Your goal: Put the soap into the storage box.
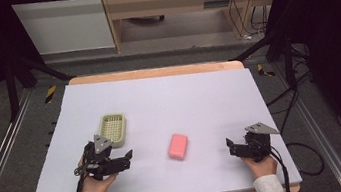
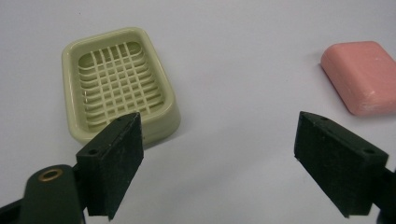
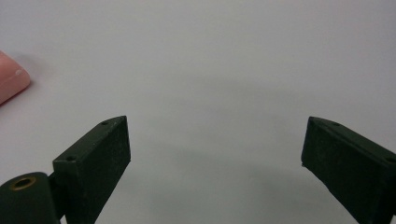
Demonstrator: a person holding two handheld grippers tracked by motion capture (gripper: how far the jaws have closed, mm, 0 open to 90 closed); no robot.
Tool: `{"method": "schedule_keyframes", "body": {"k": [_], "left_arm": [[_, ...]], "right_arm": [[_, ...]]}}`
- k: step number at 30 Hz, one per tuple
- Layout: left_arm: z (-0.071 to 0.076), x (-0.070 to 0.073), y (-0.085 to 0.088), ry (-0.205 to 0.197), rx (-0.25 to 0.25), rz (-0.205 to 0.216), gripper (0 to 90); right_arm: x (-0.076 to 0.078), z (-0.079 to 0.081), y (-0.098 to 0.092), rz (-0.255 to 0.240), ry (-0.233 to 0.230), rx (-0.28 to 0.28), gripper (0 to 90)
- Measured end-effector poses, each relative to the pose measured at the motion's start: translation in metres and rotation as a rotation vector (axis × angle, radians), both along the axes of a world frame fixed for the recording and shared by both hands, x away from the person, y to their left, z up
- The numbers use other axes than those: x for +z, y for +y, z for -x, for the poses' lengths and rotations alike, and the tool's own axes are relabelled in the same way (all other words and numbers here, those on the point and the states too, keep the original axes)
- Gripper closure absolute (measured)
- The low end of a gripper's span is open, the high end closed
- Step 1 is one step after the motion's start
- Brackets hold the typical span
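Note:
A pale green slatted soap dish (image 1: 113,129) stands empty on the white table cover, left of centre. A pink soap bar (image 1: 178,146) lies flat near the middle, apart from the dish. My left gripper (image 1: 127,157) sits just in front of the dish, pointing right toward the soap, open with nothing between its jaws. In the left gripper view the dish (image 2: 116,81) lies beyond the left jaw and the soap (image 2: 362,77) at the upper right; the gripper (image 2: 217,158) is wide open. My right gripper (image 1: 229,145) rests open right of the soap, pointing left. A corner of the soap (image 3: 11,79) shows left of the open right gripper (image 3: 215,154).
The white cover (image 1: 158,92) lies on a wooden table (image 1: 155,72) whose edge shows at the back and front. Black frame legs (image 1: 11,88) stand on the floor at both back corners. Cables (image 1: 291,104) trail on the floor to the right.

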State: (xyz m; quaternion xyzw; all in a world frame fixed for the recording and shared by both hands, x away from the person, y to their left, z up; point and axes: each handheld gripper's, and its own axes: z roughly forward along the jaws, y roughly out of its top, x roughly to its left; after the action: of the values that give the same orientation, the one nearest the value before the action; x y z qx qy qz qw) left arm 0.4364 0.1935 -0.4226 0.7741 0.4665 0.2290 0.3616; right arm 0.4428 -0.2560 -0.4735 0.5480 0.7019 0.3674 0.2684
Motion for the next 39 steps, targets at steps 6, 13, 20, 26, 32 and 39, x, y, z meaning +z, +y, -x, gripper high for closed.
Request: {"method": "schedule_keyframes", "body": {"k": [6, 13, 20, 26, 32, 39], "left_arm": [[-0.003, 0.002, -0.003, 0.001, -0.008, -0.009, 15.1], [-0.005, 0.005, -0.007, 0.007, -0.02, -0.012, 14.6], [-0.007, 0.009, -0.012, 0.002, -0.025, -0.014, 14.3], [-0.009, 0.012, -0.017, 0.005, -0.035, -0.019, 14.1], [-0.011, 0.013, -0.026, 0.011, -0.05, -0.027, 13.9], [-0.014, 0.015, -0.039, 0.019, -0.069, -0.039, 13.5]], "right_arm": [[0.0, 0.0, 0.0, -0.001, -0.003, -0.004, 8.4], [0.0, 0.0, 0.0, 0.006, 0.001, -0.006, 8.4], [0.001, 0.0, -0.001, 0.003, 0.0, -0.009, 8.2], [0.001, 0.0, -0.001, 0.003, -0.002, -0.01, 8.2], [0.001, 0.0, -0.001, 0.003, 0.001, -0.009, 8.2], [0.002, 0.0, -0.001, 0.0, 0.002, -0.009, 8.2]]}}
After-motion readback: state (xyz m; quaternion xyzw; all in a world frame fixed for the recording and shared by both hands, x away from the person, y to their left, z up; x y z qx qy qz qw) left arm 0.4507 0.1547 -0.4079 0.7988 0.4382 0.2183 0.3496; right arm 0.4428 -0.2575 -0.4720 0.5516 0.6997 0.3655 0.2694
